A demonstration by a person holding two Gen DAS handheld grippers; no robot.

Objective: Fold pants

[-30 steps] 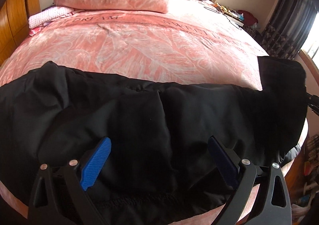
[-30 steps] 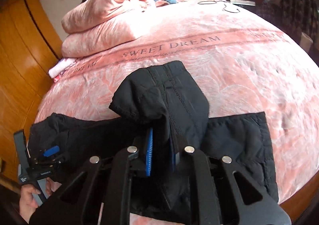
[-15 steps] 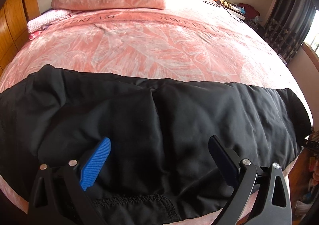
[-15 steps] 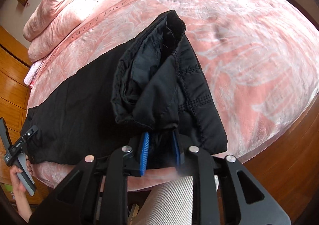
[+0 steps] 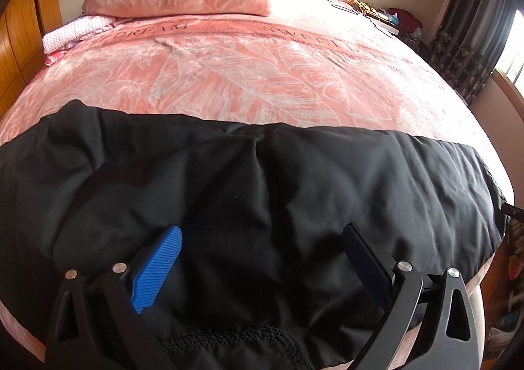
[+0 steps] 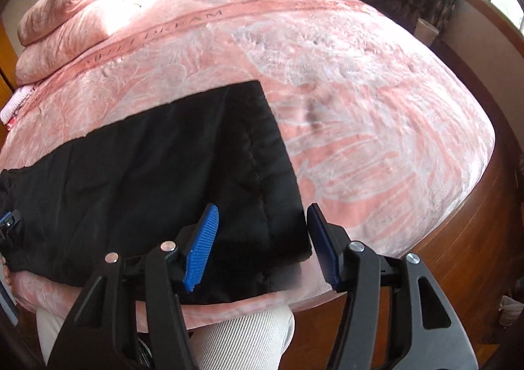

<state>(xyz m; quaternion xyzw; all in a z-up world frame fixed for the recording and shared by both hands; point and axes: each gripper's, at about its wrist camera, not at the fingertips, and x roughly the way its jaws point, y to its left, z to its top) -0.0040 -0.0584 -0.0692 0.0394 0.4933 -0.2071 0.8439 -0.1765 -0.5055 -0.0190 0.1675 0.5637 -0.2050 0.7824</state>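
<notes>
Black pants (image 5: pixel 262 193) lie flat along the near edge of the bed (image 5: pixel 262 75), stretching ahead of both pairs of fingers. The left gripper (image 5: pixel 262 268) and right gripper (image 6: pixel 262 242) stand spread wide, holding nothing, fabric beneath them. The risk appears to be slippage: the smooth cloth overhangs the edge, and a one-layer pinch could drag it off or skew the fold.
</notes>
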